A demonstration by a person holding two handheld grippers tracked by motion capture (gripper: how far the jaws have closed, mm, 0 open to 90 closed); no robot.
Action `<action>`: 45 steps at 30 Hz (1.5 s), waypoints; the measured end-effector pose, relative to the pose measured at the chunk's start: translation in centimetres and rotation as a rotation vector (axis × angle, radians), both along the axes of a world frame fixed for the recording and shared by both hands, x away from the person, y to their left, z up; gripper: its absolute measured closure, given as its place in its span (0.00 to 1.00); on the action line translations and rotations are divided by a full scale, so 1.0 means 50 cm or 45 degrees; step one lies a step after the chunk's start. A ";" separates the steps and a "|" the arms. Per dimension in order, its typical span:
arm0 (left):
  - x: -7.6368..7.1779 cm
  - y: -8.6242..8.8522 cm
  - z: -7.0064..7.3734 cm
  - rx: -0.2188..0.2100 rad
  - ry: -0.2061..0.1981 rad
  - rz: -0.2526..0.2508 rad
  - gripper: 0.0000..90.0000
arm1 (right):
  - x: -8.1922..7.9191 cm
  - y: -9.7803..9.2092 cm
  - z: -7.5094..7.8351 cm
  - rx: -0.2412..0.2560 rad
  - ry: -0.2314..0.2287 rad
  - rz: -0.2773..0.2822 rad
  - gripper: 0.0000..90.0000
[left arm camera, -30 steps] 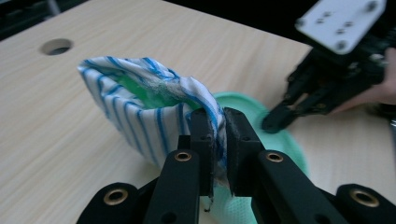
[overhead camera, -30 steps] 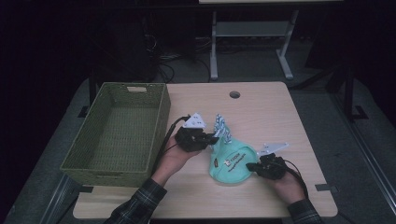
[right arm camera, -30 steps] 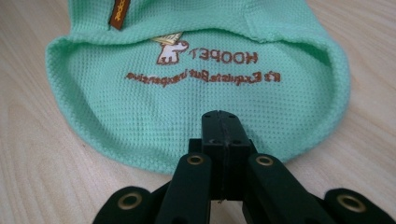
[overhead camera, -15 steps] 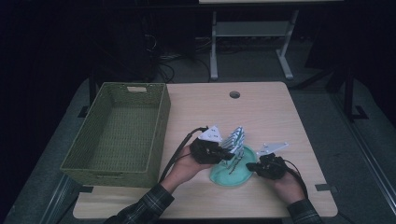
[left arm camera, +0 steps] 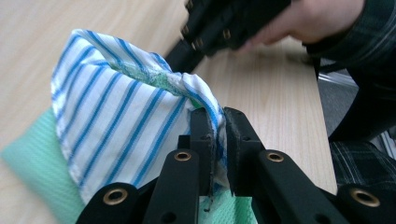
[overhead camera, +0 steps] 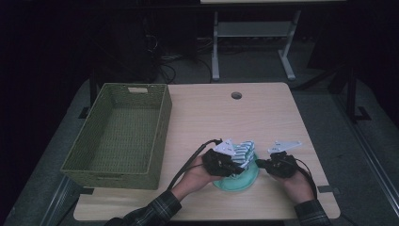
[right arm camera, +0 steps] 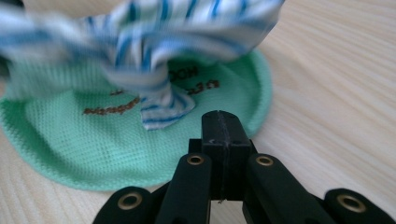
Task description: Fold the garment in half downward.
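A blue-and-white striped cloth (left arm camera: 116, 121) hangs bunched from my left gripper (left arm camera: 219, 116), whose jaws are shut on its upper fold. It is held just above a round mint-green mesh cloth (right arm camera: 93, 144) lying flat on the table with brown print on it. In the high view the striped cloth (overhead camera: 243, 153) sits over the green cloth (overhead camera: 240, 181), with the left gripper (overhead camera: 237, 165) at its left. My right gripper (right arm camera: 222, 123) is shut with nothing between its jaws, low at the green cloth's right edge. From above the right gripper (overhead camera: 261, 164) is close beside the cloths.
A green woven basket (overhead camera: 162, 127) stands empty on the table's left side. A round cable hole (overhead camera: 236, 95) lies near the far edge. The person's other hand and gripper (left arm camera: 224, 23) are close beyond the striped cloth.
My left gripper has carried the striped cloth toward the near edge and to the right, over the green cloth. The right gripper has hardly moved.
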State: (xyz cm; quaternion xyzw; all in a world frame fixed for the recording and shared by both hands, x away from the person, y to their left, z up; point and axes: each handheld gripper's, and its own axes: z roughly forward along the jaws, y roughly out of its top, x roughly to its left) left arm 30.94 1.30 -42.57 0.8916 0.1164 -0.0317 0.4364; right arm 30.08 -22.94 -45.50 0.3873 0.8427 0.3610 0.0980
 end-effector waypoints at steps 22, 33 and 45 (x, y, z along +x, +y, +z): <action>0.021 0.050 0.031 -0.067 -0.001 0.085 0.88 | 0.019 -0.009 0.057 0.073 -0.109 0.000 1.00; 0.061 0.060 -0.018 0.075 -0.008 0.206 0.96 | 0.022 0.031 0.028 0.025 -0.049 0.072 1.00; 0.056 0.032 -0.067 0.240 -0.038 0.179 0.99 | 0.021 0.036 0.007 -0.024 -0.004 0.078 1.00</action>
